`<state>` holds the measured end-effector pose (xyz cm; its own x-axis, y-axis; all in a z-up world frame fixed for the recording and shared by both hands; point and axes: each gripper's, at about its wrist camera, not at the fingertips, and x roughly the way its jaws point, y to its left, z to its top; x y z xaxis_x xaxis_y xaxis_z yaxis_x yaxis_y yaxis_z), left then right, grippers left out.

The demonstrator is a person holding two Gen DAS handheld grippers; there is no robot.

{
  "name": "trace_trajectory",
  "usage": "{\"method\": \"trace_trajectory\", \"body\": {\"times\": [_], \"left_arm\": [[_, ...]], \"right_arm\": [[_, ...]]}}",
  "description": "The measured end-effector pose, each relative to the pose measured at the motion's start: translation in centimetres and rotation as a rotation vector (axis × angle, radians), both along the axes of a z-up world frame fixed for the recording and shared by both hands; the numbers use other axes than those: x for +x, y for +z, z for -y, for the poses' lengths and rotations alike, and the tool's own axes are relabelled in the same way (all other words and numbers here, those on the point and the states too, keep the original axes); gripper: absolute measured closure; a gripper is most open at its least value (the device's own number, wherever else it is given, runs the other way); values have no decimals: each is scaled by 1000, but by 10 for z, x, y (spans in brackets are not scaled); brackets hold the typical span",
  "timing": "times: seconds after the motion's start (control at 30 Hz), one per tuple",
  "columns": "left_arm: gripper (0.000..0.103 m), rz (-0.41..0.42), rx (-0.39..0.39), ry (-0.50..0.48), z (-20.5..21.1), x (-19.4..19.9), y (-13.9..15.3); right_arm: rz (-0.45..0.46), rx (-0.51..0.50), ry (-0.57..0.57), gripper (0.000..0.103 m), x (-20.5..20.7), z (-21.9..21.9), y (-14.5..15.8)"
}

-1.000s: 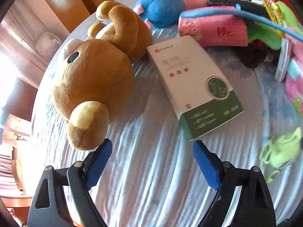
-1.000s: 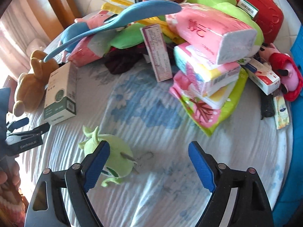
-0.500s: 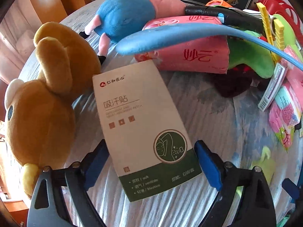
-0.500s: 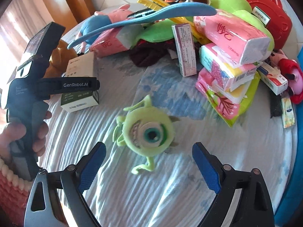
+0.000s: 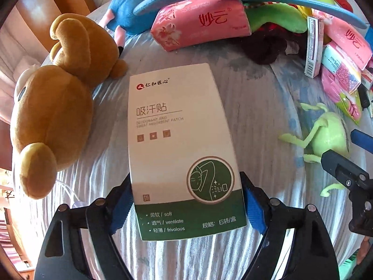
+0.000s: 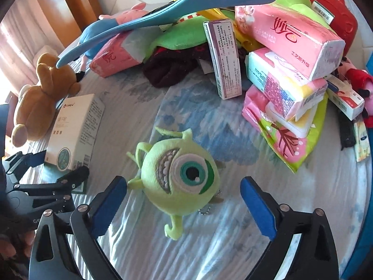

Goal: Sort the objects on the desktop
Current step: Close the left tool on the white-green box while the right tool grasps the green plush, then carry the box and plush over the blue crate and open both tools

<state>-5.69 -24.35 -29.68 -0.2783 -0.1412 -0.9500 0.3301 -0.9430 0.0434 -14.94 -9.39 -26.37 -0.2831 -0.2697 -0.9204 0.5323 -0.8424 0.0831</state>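
Note:
A white and green box [image 5: 179, 144] lies flat on the blue-white cloth. My left gripper [image 5: 186, 203] is open, with its blue pads on either side of the box's near green end; contact is unclear. The box also shows in the right wrist view [image 6: 74, 130]. A green one-eyed plush monster [image 6: 181, 177] lies between the open fingers of my right gripper [image 6: 184, 200], which is not touching it. The monster also shows in the left wrist view [image 5: 326, 133].
A brown teddy bear [image 5: 53, 107] lies left of the box. At the back is a heap: pink tissue packs [image 6: 286, 37], a blue shoehorn [image 6: 163, 16], a purple carton [image 6: 223, 58], a blue-pink plush [image 5: 130, 11], a red case [image 6: 335, 11].
My left gripper moved forward until its fingers straddle the box's near end. My right gripper moved forward and the green monster now lies between its fingers.

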Motion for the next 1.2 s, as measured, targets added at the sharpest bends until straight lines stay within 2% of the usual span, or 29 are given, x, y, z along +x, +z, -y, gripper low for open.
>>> {"method": "trace_trajectory", "body": {"times": [0.13, 0.17, 0.2, 0.3, 0.4, 0.5, 0.53, 0.63, 0.67, 0.73, 0.93, 1.07, 1.2], "left_arm": [[22, -38, -5, 0, -1, 8, 1], [22, -46, -6, -1, -2, 10, 2], [23, -51, -9, -1, -3, 13, 4], [25, -79, -13, -18, -11, 22, 15], [26, -111, -16, -35, -18, 29, 32], [27, -161, -28, -46, -37, 24, 57], [27, -173, -29, -50, -50, 6, 65], [27, -222, -38, -62, -49, 12, 83], [27, -240, -43, -68, -64, -3, 88], [27, -275, -50, -79, -68, -3, 112], [27, -435, -96, -133, -105, 3, 186], [27, -554, -100, -191, -148, 2, 237], [27, -645, -87, -266, -199, -5, 274]], "right_arm": [[12, 1, -3, 7, 0, 3, -8], [14, 5, 7, 14, 1, 5, -12], [12, 15, 18, 42, 3, 7, -15], [-21, 49, 37, 40, 9, 12, -14], [-56, 38, 48, 40, 15, 13, -1], [-119, 34, 44, 40, 20, 8, 22], [-135, 25, 40, 40, 21, 5, 30], [-185, 2, 27, 40, 21, -7, 58], [-202, -4, 22, 40, 20, -9, 68], [-237, -20, 8, 40, 22, -20, 88], [-385, -83, -55, 40, 33, -71, 163], [-494, -105, -128, 40, 41, -113, 213], [-593, -116, -227, 40, 53, -169, 255]]}}
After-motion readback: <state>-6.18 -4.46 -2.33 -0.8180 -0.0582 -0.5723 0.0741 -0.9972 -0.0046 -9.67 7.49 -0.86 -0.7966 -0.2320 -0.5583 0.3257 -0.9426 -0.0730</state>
